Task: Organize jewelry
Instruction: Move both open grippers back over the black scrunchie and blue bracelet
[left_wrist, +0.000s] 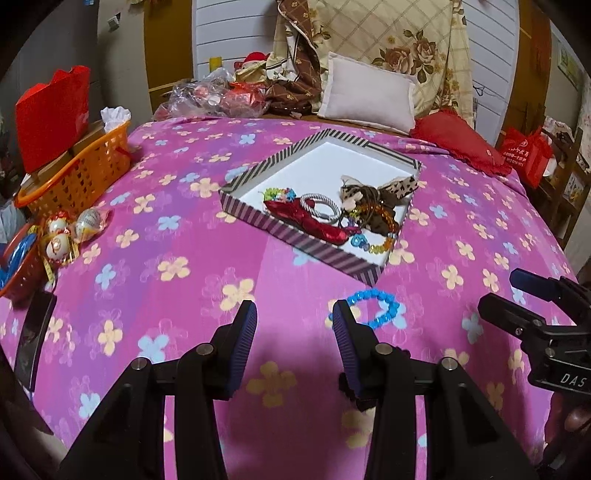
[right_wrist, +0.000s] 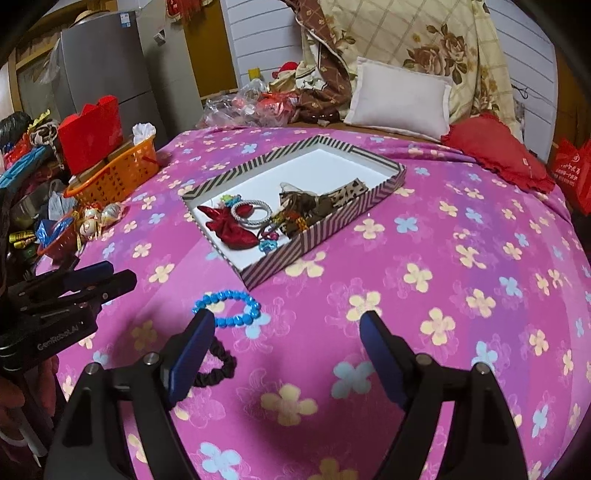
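A striped tray (left_wrist: 295, 242) (right_wrist: 295, 254) with a white floor lies on the pink flowered bedspread. It holds a red bow (right_wrist: 231, 229), silver hair ties (right_wrist: 255, 216), a leopard-print bow (left_wrist: 384, 192) and bead bracelets. A blue bead bracelet (left_wrist: 393, 310) (right_wrist: 255, 308) rests on the spread in front of the tray. A black scrunchie (right_wrist: 221, 365) lies nearer, partly hidden under my right gripper's left finger. My left gripper (left_wrist: 293, 315) (right_wrist: 120, 275) is open and empty, just left of the blue bracelet. My right gripper (right_wrist: 287, 319) (left_wrist: 498, 291) is open wide and holds nothing.
An orange basket (left_wrist: 85, 173) with a red bag (left_wrist: 55, 110) stands at the bed's left edge, foil-wrapped eggs (left_wrist: 70, 232) beside it. A dark flat device (left_wrist: 35, 332) lies at the near left. A white pillow (right_wrist: 400, 99) and a red cushion (right_wrist: 498, 151) sit behind the tray.
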